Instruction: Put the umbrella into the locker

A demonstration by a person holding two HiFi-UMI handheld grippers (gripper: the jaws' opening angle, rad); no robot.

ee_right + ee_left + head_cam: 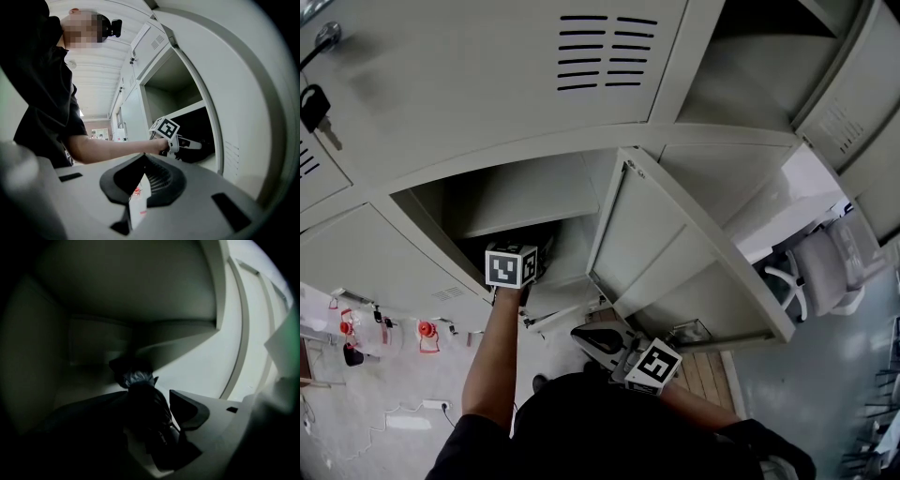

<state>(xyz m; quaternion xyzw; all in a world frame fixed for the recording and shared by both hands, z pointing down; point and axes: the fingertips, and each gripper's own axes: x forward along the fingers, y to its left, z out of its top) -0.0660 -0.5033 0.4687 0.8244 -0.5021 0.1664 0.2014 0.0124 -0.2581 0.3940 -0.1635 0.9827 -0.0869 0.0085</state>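
Observation:
The umbrella (140,392) is a dark folded bundle lying low inside the open locker compartment (525,202). My left gripper (140,401) reaches into that compartment, angled downward. Its jaws stand wide on either side of the umbrella, and a thin light gap shows beside the right pad (187,408). In the head view only its marker cube (511,265) shows at the compartment's mouth. My right gripper (600,342) hangs low outside the locker, near the open door (675,253). In the right gripper view its pads (159,180) sit together with nothing held.
Closed locker doors surround the open one; a key (314,103) hangs in the upper left door. The open door swings out to the right. A white office chair (820,272) stands at right. Red items (427,330) and a cable (436,405) lie on the floor at left.

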